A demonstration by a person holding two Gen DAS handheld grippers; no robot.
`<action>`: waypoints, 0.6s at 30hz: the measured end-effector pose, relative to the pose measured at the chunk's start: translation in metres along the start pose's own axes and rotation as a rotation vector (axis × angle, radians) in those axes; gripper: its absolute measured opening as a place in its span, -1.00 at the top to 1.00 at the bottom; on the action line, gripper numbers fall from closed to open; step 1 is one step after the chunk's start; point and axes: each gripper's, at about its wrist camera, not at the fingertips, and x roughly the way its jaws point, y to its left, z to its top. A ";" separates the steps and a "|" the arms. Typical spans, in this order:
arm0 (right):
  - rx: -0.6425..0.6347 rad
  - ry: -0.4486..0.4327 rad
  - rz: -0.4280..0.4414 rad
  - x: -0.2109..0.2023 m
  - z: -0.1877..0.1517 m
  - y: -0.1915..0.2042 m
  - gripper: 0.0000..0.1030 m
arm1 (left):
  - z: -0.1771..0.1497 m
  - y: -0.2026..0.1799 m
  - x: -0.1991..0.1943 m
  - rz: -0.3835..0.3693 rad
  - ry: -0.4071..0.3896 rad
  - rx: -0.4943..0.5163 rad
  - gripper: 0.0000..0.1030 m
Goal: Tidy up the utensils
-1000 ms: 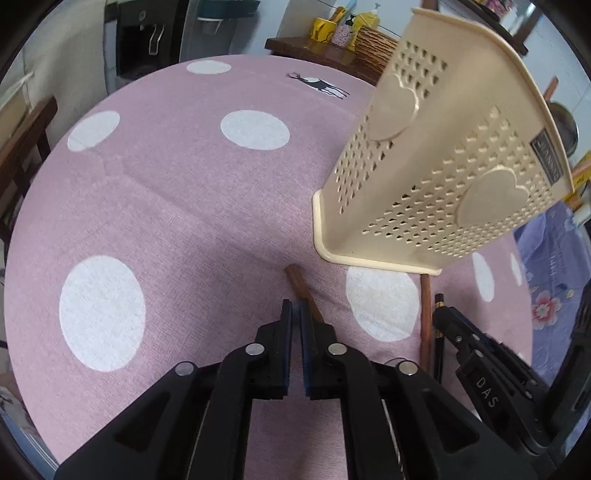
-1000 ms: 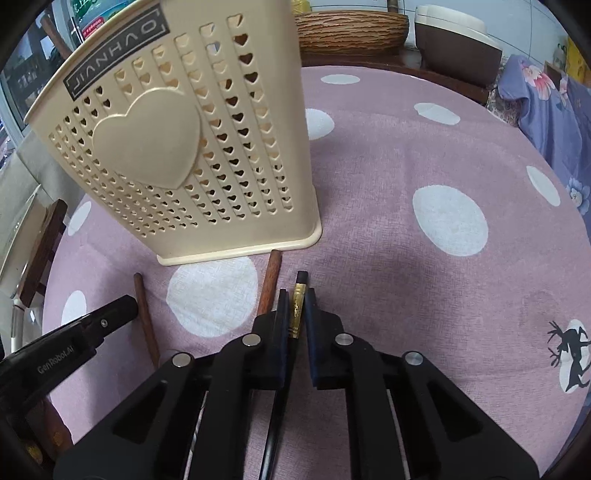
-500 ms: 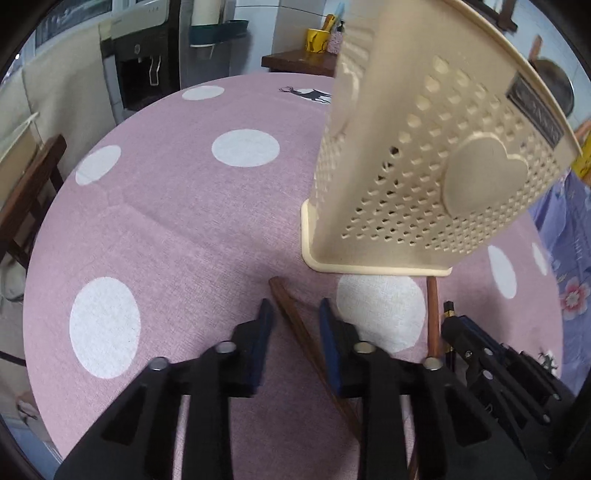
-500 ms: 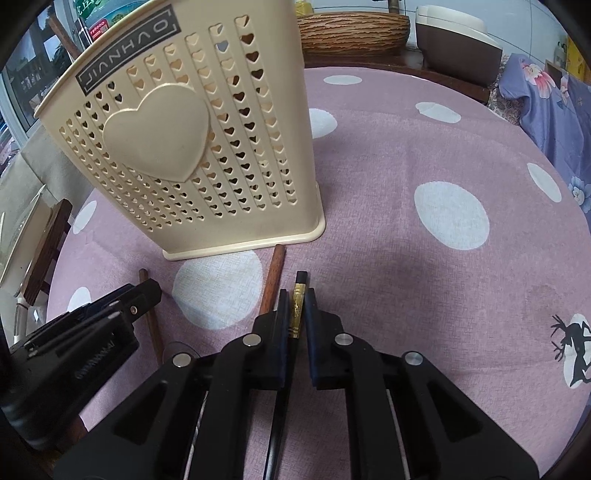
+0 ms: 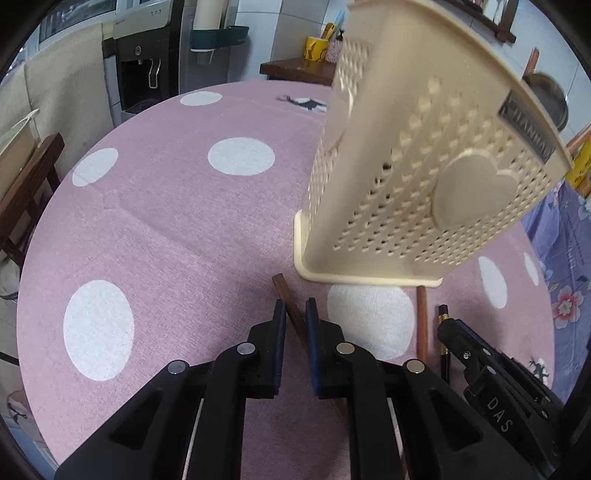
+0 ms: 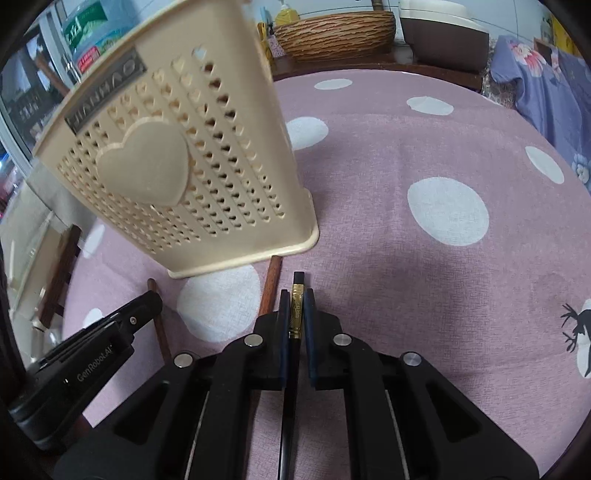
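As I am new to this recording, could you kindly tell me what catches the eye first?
The tall cream holder with heart-shaped holes stands on the pink dotted tablecloth. In front of it, the right gripper pinches a black chopstick, while the left gripper straddles a brown chopstick.

Cream heart-perforated holder (image 5: 417,177) on pink white-dotted tablecloth (image 5: 166,229).

The bench (image 5: 177,206) is seen covered by a pink cloth with white dots, and a deer print (image 6: 576,332) is seen at its edge. Behind it, a black water dispenser (image 5: 144,62) is seen against the wall, with a yellow mug (image 5: 314,48) set on a dark side table (image 5: 295,70). A woven basket (image 6: 332,33) and a brown cooker (image 6: 443,37) are seen beyond the bench, beside a purple floral cloth (image 6: 546,85). A wooden chair (image 5: 26,192) is seen just beside the bench edge.
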 end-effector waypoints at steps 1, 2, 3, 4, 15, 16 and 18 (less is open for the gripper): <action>0.010 -0.012 0.012 -0.004 0.001 -0.003 0.84 | 0.002 0.002 -0.003 -0.006 -0.011 -0.007 0.78; 0.016 -0.032 0.017 -0.010 0.003 -0.005 0.84 | 0.004 0.005 -0.008 -0.018 -0.030 -0.015 0.79; 0.017 -0.049 0.020 -0.014 0.004 -0.006 0.84 | 0.007 0.007 -0.013 -0.029 -0.049 -0.022 0.79; 0.015 -0.069 0.026 -0.020 0.006 -0.007 0.85 | 0.009 0.010 -0.020 -0.030 -0.073 -0.028 0.80; -0.013 -0.258 0.089 -0.092 0.027 -0.008 0.85 | 0.033 0.026 -0.085 -0.083 -0.240 -0.057 0.85; -0.018 -0.270 0.095 -0.098 0.028 -0.006 0.85 | 0.035 0.026 -0.090 -0.085 -0.252 -0.055 0.85; -0.032 -0.294 0.111 -0.111 0.032 -0.002 0.85 | 0.042 0.025 -0.096 -0.087 -0.273 -0.049 0.86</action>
